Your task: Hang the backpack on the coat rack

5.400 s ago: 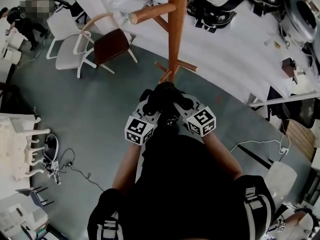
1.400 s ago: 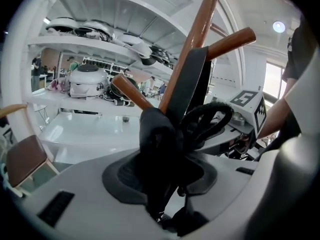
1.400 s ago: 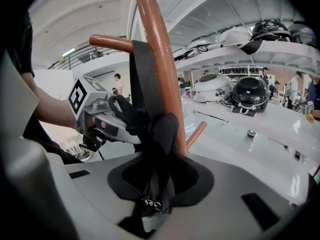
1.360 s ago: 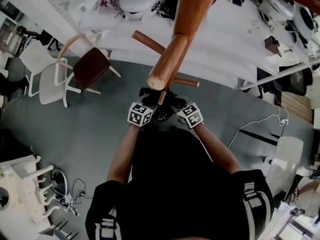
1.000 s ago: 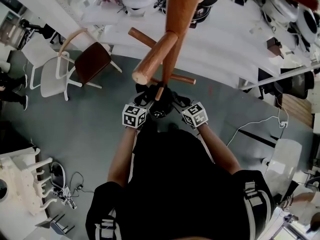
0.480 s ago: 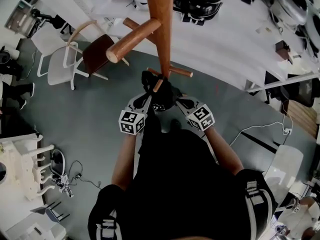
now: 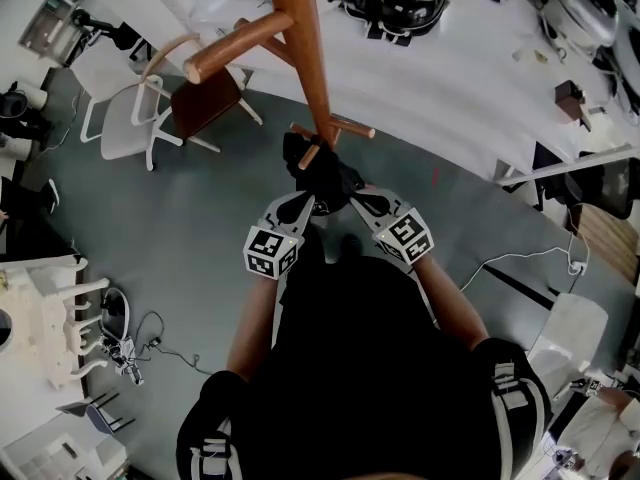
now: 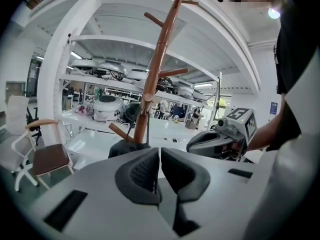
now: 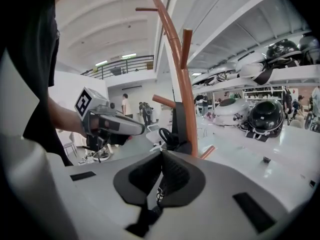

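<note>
Both grippers now sit further back, jaws just closed: left gripper (image 8: 159, 156) and right gripper (image 9: 161, 159) are pressed together, clear of the bag. Soft black fabric backpack (image 7: 322, 173) hangs low on the tall wooden coat rack (image 7: 305, 58), just beyond them. It looks floppy and lightish; its top loop seems the best hold.

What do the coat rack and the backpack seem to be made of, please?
Coat rack: apparently wood, reddish-brown, smooth with a slight sheen; its pegs end in round cut faces. Backpack: probably black fabric, matte; it bulges softly with no hard edges, though the weave is too small to see.
</note>
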Motion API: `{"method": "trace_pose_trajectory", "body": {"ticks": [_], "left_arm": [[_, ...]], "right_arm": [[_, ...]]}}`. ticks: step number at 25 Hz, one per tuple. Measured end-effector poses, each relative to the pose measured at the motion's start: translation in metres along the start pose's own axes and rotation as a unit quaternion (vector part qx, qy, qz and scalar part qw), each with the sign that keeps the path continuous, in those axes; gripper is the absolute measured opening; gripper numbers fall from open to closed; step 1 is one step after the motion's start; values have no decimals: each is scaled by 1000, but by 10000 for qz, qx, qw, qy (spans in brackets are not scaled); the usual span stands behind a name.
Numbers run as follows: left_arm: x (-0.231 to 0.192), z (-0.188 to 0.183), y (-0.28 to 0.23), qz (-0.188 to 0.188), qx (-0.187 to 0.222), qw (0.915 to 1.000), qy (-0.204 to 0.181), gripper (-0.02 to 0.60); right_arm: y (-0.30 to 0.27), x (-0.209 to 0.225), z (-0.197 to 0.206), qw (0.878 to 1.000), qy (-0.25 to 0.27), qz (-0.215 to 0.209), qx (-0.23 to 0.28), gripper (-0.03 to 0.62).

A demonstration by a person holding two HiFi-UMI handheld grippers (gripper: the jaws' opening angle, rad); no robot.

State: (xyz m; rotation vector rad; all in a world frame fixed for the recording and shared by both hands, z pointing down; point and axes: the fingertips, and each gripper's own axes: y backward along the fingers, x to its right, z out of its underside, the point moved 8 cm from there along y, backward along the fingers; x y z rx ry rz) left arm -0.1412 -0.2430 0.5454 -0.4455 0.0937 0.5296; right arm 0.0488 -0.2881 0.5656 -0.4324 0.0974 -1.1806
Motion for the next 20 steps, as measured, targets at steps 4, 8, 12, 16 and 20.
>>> {"method": "trace_pose_trajectory", "body": {"ticks": [4,8,12,16,20], "left_arm": [[17,4,-1,-25,69,10000,54,34],[34,10,-2,69,-21,9999,71,34],[43,13,-8,155,-139,9998,-21,34],[53,14,-12,227,-195,9995,-142,34],[61,13,-14,283,-174,9993,-169,34]], "right_arm": [[12,-2,5,9999,101,-29,-124,14],[19,-3,13,9999,101,-36,-85,14],[23,2,13,9999,116,-7,-79,14],[29,5,18,9999,143,41,-82,14],[37,4,17,9999,112,21,-66,14]]}}
